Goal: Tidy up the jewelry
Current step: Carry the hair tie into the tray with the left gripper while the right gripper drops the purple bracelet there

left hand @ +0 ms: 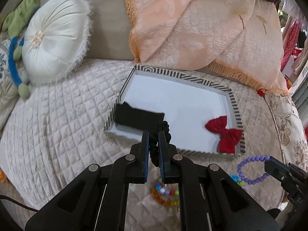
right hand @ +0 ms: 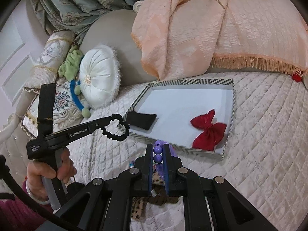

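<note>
Left gripper [left hand: 153, 134] pinches a black scrunchie [left hand: 160, 129]; right gripper [right hand: 158, 148] clamps a purple bead bracelet [right hand: 157, 154] near the striped tray [right hand: 233, 104].

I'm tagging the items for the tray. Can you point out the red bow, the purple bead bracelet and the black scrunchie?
red bow [right hand: 208, 130]: right wrist view, on its centre knot.
purple bead bracelet [left hand: 250, 181]: left wrist view, on a bead of the loop's lower arc.
black scrunchie [right hand: 115, 128]: right wrist view, on the loop's lower edge.
</note>
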### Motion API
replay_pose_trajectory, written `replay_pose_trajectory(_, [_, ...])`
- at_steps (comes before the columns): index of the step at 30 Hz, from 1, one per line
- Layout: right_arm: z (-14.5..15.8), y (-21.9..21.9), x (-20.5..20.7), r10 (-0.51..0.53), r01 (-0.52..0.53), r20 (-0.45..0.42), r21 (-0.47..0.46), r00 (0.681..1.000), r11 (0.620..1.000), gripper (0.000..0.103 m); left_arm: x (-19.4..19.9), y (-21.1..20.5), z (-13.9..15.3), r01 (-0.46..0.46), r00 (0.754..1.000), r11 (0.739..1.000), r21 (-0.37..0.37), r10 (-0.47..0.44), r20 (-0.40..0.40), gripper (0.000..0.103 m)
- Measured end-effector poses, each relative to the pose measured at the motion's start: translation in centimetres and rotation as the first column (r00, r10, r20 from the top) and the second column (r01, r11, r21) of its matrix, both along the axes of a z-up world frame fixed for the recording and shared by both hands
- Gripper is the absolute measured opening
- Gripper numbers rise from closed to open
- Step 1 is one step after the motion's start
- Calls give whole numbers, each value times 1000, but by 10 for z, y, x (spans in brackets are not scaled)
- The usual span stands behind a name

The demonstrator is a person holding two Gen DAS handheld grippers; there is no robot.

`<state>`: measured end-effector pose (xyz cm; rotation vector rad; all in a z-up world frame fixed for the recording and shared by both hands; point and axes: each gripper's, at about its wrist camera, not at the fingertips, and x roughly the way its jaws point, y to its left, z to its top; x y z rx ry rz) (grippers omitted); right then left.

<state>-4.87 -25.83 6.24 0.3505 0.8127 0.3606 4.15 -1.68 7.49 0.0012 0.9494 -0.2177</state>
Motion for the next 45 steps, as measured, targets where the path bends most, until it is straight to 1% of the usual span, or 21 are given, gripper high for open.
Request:
replay_pose_trajectory(11, [1,-18,46,-33,32,-11,-49,999,998,9,45,-15,-4,-9,1000,999,38,9,-7,8])
replay_pose_trajectory(13, [0,-20,59,-39,38,-21,-51,999,998,9,55,-18,-5,-8,1000,999,34,9,-13,8])
replay_pose_trajectory(16, [-2,-19,77,-46,44,-23,-89,999,995,8,71,-21,-7,-15,1000,1000,26,16,-25,8])
replay_pose_trajectory(20, [-5,-24,102,-62,58,-33,-108,998,992,8,94,-29,-12,-10,999,1000,18,11,-39,8])
replay_pose_trajectory(24, [-17,-34,127,-94,86,-56,-130,994,988,9,114,-36,-23,-19,998,1000,23,20,-58,8])
replay_pose_trajectory(27, [-28,-45,139,-124,111,-74,-156,990,982,9,129,-40,-34,-20,996,1000,0,20,-87,8])
replay_pose_trajectory(29, [-32,-51,143,-149,134,-75,-176,986,975,9,138,-43,-43,-15,994,1000,-22,13,-105,8])
replay_pose_trajectory(32, [-40,-54,149,-174,155,-72,-219,982,963,9,149,-46,-56,-10,992,999,-35,5,-129,8])
replay_pose_trajectory(34, [-47,-53,155,-177,154,-78,-242,981,958,9,155,-47,-64,-14,990,999,-29,10,-139,8])
replay_pose_trajectory(37, [-63,-42,168,-156,122,-107,-268,982,956,8,164,-41,-76,-37,988,999,-8,35,-150,8])
replay_pose_trajectory(42, [-86,-30,186,-128,87,-149,-253,981,964,8,174,-27,-88,-69,985,997,21,71,-157,8])
replay_pose_trajectory(45, [-95,-30,193,-120,82,-168,-217,978,973,8,180,-19,-93,-82,984,996,43,87,-153,8])
